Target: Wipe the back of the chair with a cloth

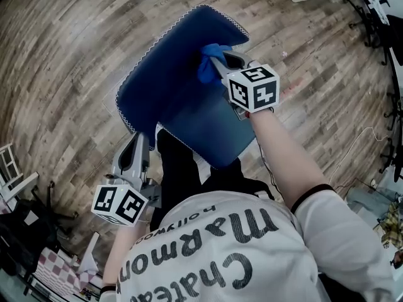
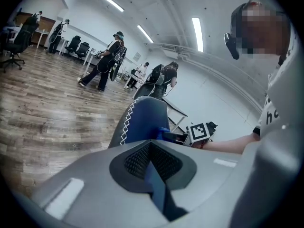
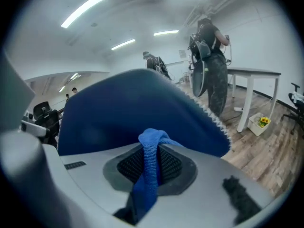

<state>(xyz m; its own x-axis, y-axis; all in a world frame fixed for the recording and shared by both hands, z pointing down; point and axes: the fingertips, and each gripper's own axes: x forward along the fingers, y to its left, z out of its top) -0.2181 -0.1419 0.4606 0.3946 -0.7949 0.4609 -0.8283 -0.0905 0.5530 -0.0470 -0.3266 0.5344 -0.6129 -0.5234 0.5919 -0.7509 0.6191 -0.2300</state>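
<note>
The right hand-held gripper (image 1: pixel 218 63) is clamping a bunched blue cloth (image 1: pixel 210 56) between its closed jaws and pressing it against the blue chair back (image 1: pixel 167 80), near its upper right edge. To wipe well, it would likely need to hold the wad flat on the fabric under even pressure. It would then sweep in overlapping passes toward the white-stitched border (image 1: pixel 134 68) without the bare jaw tips scraping. The left hand-held gripper (image 1: pixel 140 142) is pinching what looks like the lower edge of the chair back, seemingly bracing it. The right forearm (image 1: pixel 283 146) is reaching forward, nearly straight, with its marker cube (image 1: pixel 253 88) facing up. The left gripper is sitting low, close to the person's torso.
</note>
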